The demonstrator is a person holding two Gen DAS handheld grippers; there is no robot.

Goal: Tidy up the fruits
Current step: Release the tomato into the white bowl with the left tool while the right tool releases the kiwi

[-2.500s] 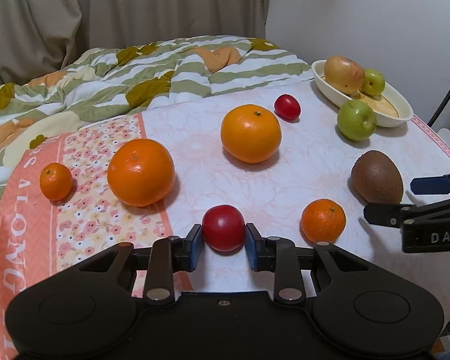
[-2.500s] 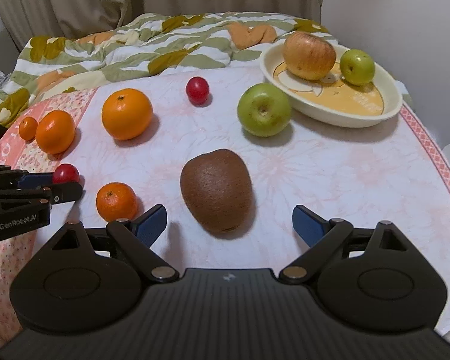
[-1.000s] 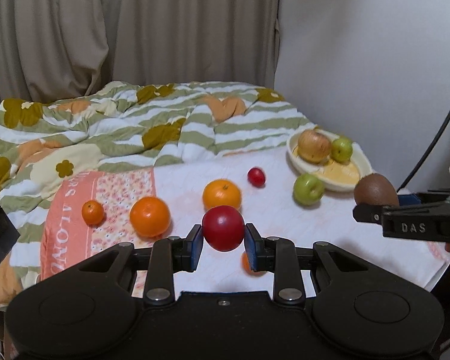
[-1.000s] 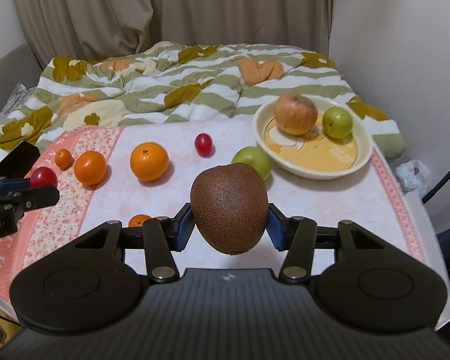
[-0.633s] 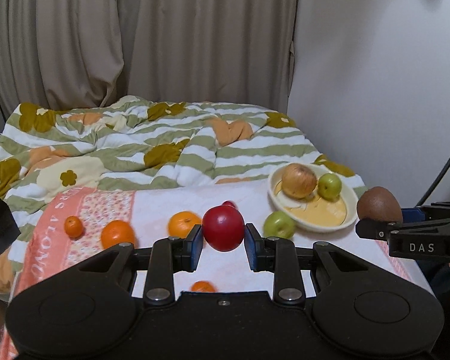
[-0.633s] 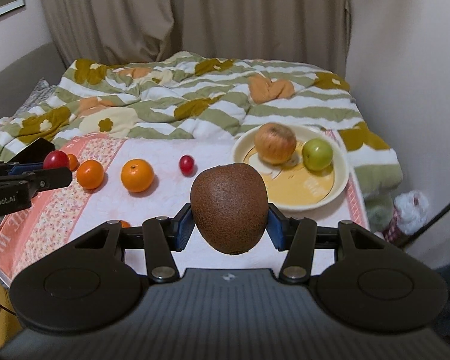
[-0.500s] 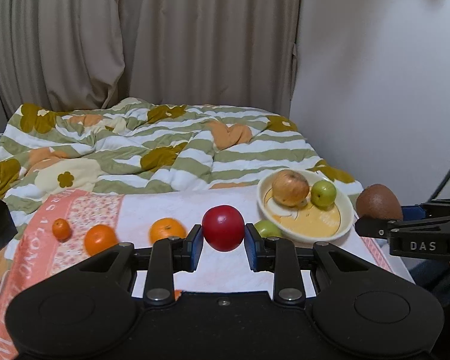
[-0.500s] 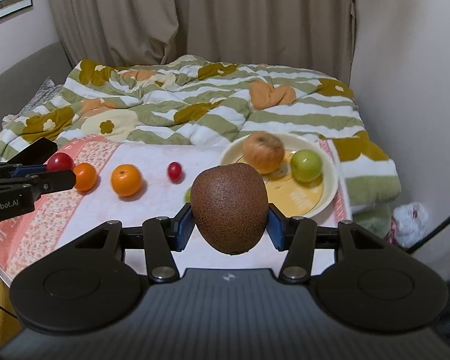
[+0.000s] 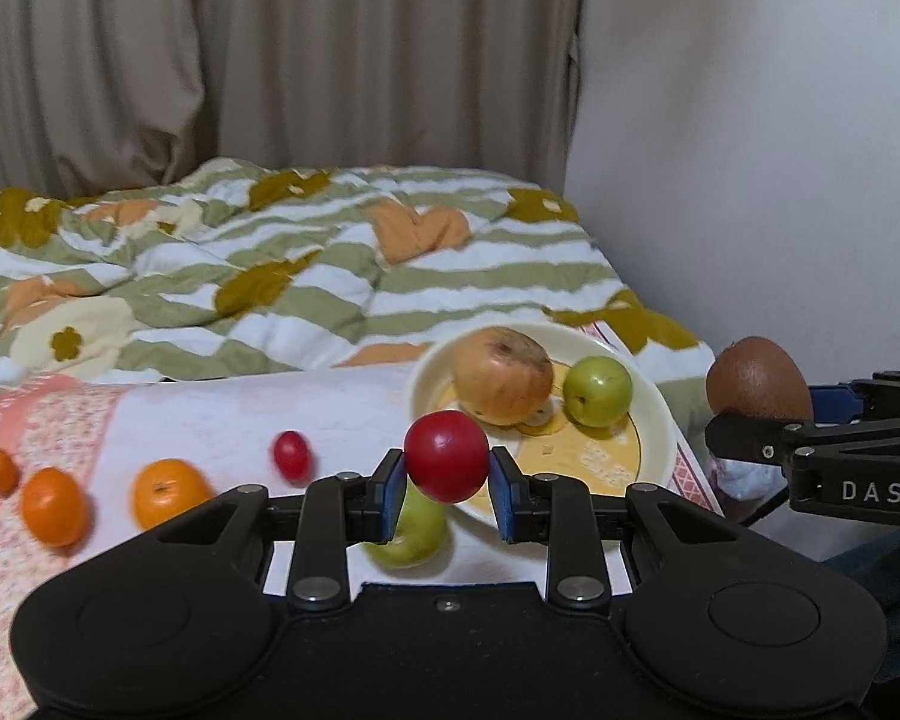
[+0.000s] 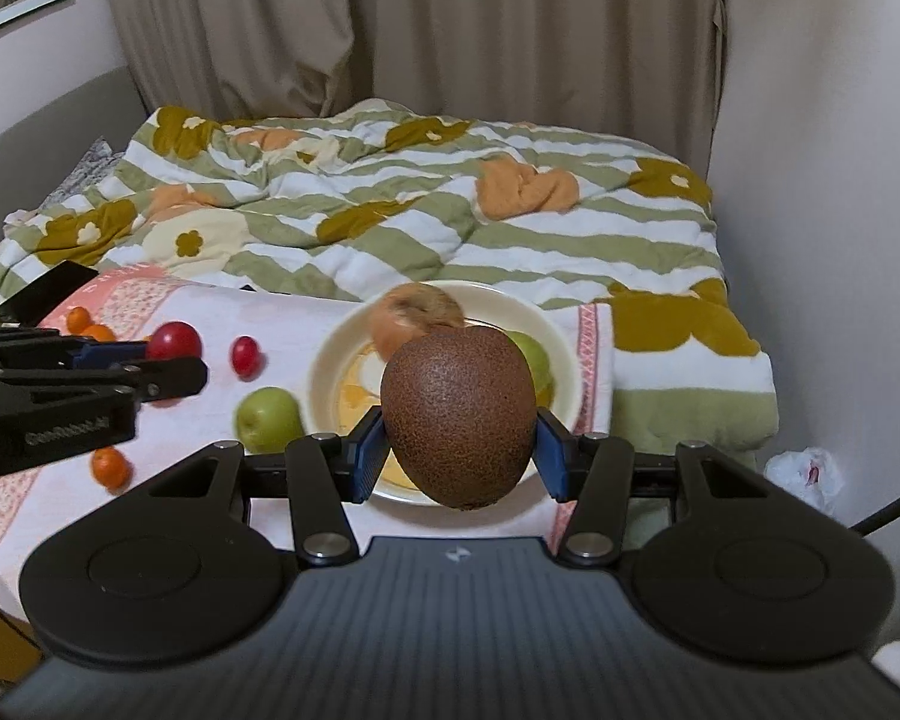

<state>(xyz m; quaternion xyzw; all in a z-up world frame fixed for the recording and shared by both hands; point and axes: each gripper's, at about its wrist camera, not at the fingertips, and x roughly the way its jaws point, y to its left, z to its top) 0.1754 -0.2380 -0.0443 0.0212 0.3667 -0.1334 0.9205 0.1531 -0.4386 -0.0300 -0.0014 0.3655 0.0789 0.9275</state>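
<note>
My left gripper (image 9: 447,483) is shut on a small red fruit (image 9: 446,463), held in the air in front of the cream bowl (image 9: 660,420). My right gripper (image 10: 459,450) is shut on a brown kiwi (image 10: 459,420), also raised, with the bowl (image 10: 324,372) behind it. The bowl holds a yellow-red apple (image 9: 503,383) and a small green apple (image 9: 597,390). On the cloth lie a green apple (image 10: 268,417), a second small red fruit (image 9: 292,452) and several oranges (image 9: 165,492). Each gripper shows at the side of the other's view.
The fruit lies on a pale floral cloth (image 9: 210,420) with a pink border, spread on a bed. A striped green and white quilt (image 10: 390,210) lies behind. Curtains and a white wall (image 9: 750,150) stand at the back and right. A white bag (image 10: 804,471) lies beside the bed.
Both grippers have pulled back from the cloth with their fruit and swung right, so the bowl now sits nearer the middle of both views. The grips are unchanged.
</note>
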